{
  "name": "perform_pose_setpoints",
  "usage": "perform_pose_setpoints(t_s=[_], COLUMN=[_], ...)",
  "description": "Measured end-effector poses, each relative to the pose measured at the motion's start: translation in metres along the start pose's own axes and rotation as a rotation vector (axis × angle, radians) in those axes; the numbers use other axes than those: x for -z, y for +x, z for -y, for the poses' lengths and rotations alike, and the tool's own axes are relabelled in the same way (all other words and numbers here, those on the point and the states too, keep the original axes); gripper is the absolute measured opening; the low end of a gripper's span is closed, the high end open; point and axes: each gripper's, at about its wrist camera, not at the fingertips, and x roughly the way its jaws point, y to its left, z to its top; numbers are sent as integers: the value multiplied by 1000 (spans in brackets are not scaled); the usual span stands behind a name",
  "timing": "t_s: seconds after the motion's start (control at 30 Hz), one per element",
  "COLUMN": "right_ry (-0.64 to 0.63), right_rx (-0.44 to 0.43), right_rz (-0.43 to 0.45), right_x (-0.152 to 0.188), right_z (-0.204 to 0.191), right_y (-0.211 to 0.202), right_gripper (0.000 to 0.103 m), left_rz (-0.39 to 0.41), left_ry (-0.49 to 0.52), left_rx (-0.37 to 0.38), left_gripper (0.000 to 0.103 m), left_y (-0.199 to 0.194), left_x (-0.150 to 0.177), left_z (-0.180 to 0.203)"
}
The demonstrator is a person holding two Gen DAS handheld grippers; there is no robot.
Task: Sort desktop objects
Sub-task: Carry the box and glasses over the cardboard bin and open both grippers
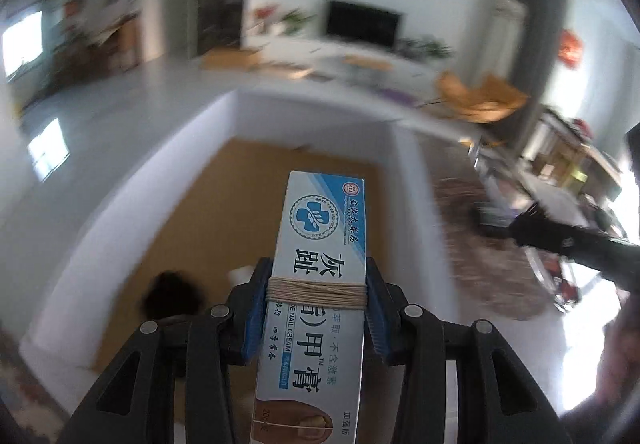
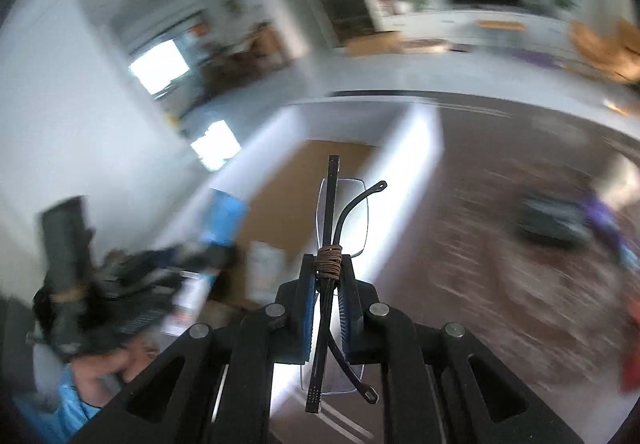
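Note:
My left gripper (image 1: 318, 284) is shut on a long blue-and-white nail cream box (image 1: 320, 220) with a band of beige string wound round it. The box juts forward over an open white bin (image 1: 168, 172) with a brown cardboard floor. My right gripper (image 2: 329, 268) is shut on folded rimless glasses (image 2: 331, 204) with black temples, tied with brown string. It hangs near the white bin's (image 2: 416, 148) right wall. In the right wrist view the cream box (image 2: 222, 220) shows blurred at the left, above a hand (image 2: 108, 368).
A dark lump (image 1: 172, 292) lies on the bin's floor at the near left, and a small pale item (image 2: 266, 264) lies there too. Right of the bin is a dark wood tabletop (image 2: 500, 244) with a dark flat object (image 2: 552, 220). Both views are motion-blurred.

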Motion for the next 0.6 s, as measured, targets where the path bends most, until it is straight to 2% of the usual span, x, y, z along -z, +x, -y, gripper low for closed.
perform_pose_setpoints(t_s=[0.13,0.2,0.23,0.27,0.3,0.33,0.47,0.6], right_ry=[-100,-133,-137,-135,-123,-117,-105,-70], right_rx=[13,74,97,111,110,105,115,152], right_rz=[-76,-110,-128,-161,-185,-183,-80,75], right_x=[-12,-8,-6,-2,1,2,4,4], right_z=[-42,-50,-51,-50,-48,-46,-34,-16], right_y=[71,102,113,125,131,131,101,43], right_gripper=[12,14,23,46,60,76,81,89], left_rz=[-73,-144,-169,-201,-234,-250,-236,-115], left_ry=[-77,-154,-174,-189,-201,-206,-228,-252], left_rx=[-92,-62,-59,-79,-102,-112,-123,-153], left_gripper=[44,46,53,59,70,75,76,76], left_y=[23,33,37,42,47,50,49,30], left_x=[5,7,8,9,10,11,13,14], left_z=[-44,-59,-61,-63,-64,-63,-60,-58])
